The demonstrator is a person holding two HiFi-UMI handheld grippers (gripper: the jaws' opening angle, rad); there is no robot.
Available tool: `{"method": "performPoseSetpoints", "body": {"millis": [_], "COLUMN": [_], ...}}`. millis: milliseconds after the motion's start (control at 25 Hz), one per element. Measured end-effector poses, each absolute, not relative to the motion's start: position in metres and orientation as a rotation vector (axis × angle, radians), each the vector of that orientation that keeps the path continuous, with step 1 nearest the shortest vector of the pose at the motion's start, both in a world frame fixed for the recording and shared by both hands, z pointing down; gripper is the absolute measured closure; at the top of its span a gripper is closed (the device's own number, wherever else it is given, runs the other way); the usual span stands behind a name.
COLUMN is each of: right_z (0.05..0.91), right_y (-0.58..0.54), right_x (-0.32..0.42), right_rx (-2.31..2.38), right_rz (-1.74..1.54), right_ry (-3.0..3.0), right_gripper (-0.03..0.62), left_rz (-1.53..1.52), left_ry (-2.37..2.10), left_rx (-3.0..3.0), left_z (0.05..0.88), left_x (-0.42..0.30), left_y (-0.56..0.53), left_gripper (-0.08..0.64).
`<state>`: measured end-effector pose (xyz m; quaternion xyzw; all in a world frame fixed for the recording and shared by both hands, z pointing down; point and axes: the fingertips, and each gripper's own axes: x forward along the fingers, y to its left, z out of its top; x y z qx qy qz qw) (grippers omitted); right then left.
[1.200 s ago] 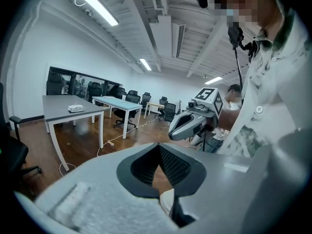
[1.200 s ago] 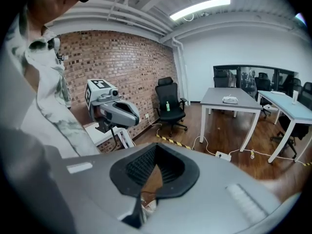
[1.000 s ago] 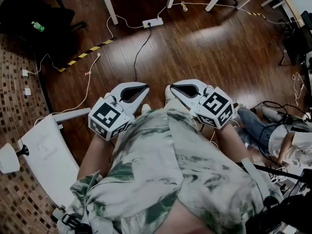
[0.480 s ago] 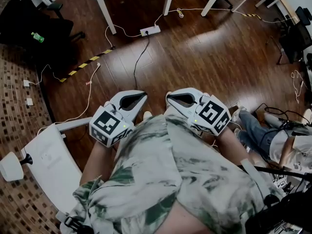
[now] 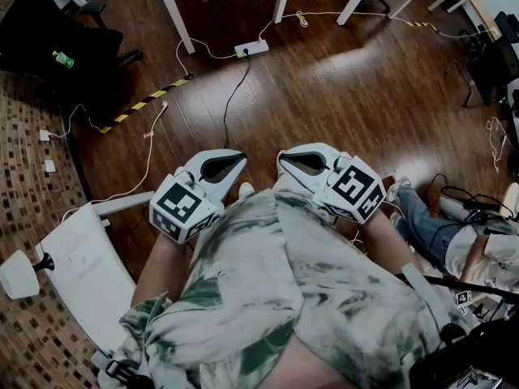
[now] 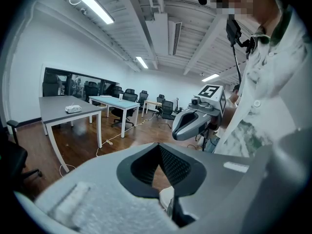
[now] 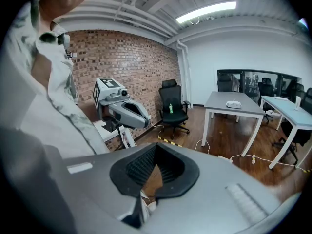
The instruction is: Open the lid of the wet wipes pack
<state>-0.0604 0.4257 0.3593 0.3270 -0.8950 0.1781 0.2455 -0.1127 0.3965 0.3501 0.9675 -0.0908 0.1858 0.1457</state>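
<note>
Nearest, against the person's patterned shirt (image 5: pixel 268 298), both tools were held at waist height, side by side and just apart. The left tool (image 5: pixel 241 160) had its jaws together at the tips, with nothing between them but the floor seen through the gap behind. The right tool (image 5: pixel 280 155) was likewise closed and empty. Below them lay the dark wooden floor (image 5: pixel 340 96), crossed by a black cable (image 5: pixel 231 87) that ran to a white power strip (image 5: pixel 251 49). Farther off, a black chair (image 5: pixel 57 35) carried a green bottle (image 5: pixel 63 57). Well apart from both tools stood a grey tabletop (image 7: pixel 243 110), and on it, inside its edges, lay a small white pack (image 7: pixel 234 104), too small to tell whether it was the wet wipes.
</note>
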Motion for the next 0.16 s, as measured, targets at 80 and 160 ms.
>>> {"method": "performPoseSetpoints", "body": {"millis": [80, 160], "right_z": [0.3616, 0.3639], "right_y": [0.4235, 0.4223], "right_x": [-0.0574, -0.0547], "right_rx": [0.89, 0.884], "right_rz": [0.491, 0.499], "right_ry": [-2.442, -2.441], "right_gripper": [0.586, 0.586], "left_rz": [0.542, 0.547], "left_ry": [-0.263, -0.262], "left_rx": [2.783, 2.78], "left_z": [0.3516, 0.353], "left_x": [-0.1111, -0.1089], "left_y": [0.3946, 0.3936], "left_gripper": [0.557, 0.557]}}
